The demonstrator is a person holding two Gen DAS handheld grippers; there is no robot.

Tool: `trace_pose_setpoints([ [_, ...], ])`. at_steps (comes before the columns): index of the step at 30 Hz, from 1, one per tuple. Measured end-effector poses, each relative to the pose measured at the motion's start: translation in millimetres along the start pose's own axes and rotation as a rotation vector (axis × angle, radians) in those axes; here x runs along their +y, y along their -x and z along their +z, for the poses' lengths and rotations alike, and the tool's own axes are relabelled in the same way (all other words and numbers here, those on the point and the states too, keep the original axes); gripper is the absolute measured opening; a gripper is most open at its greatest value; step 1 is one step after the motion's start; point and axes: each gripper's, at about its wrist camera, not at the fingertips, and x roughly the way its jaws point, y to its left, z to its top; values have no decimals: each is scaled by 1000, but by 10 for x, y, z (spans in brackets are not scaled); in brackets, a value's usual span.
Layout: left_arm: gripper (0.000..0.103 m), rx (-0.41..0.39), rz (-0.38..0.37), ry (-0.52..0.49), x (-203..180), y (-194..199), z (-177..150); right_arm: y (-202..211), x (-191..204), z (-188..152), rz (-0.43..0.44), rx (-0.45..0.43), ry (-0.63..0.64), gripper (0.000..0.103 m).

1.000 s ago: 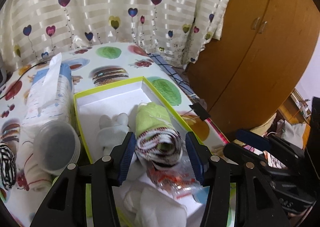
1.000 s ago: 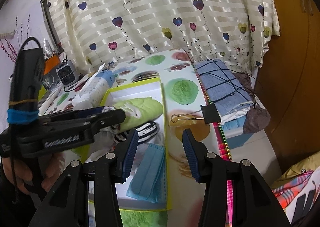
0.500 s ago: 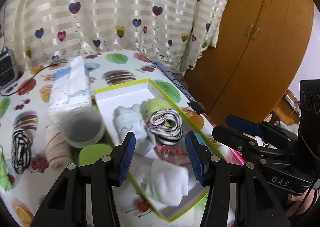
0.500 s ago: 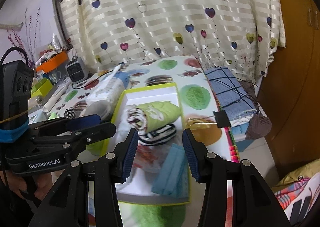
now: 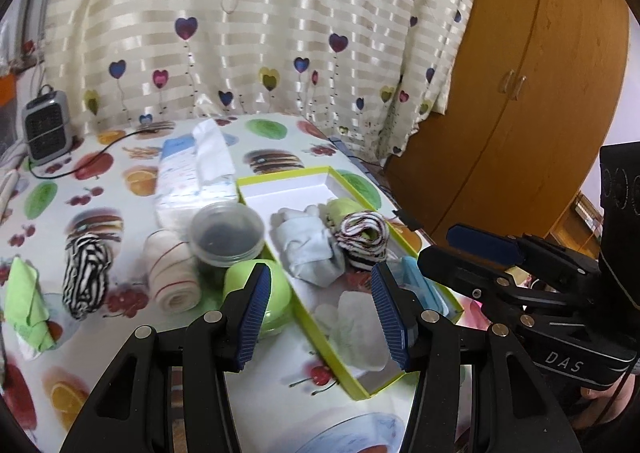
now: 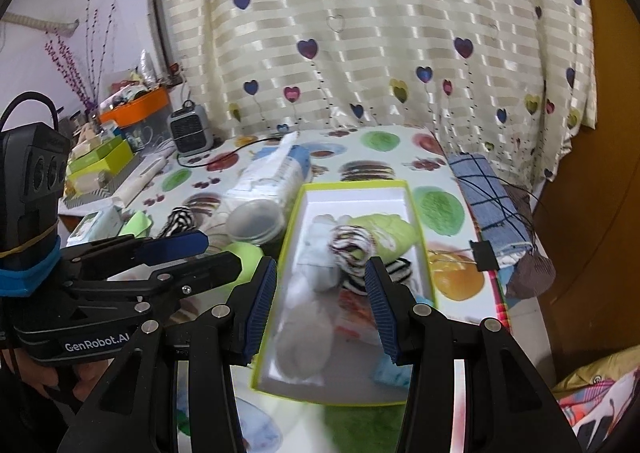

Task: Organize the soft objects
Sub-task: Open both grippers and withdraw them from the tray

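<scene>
Green-rimmed box [image 5: 362, 189] holds rolled socks [image 5: 362, 239]; both grippers [image 5: 320, 311] [image 6: 320, 303] open, prob. empty.

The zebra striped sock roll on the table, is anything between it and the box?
Yes. Between the zebra striped sock roll and the green-edged box sit a cream sock roll, a clear plastic jar and a green round container. Lift over them.

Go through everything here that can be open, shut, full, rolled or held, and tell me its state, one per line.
Left gripper: open, empty.
Right gripper: open, empty.
Box: lidless, partly filled.
Green striped roll: rolled, in box.
Zebra sock: rolled, on table.
Cream roll: rolled, on table.
Plastic jar: upright, beside box.
Tissue pack: open, tissue sticking out.
</scene>
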Motion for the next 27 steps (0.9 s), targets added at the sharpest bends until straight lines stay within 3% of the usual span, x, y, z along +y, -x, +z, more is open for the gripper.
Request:
trace_pose_setpoints([
  [14, 51, -15, 57, 69, 292, 182, -124, -57, 386, 18, 43, 16, 67, 47],
  [27, 51, -18, 83, 96, 400, 249, -169, -93, 489, 17, 66, 27, 91, 47],
])
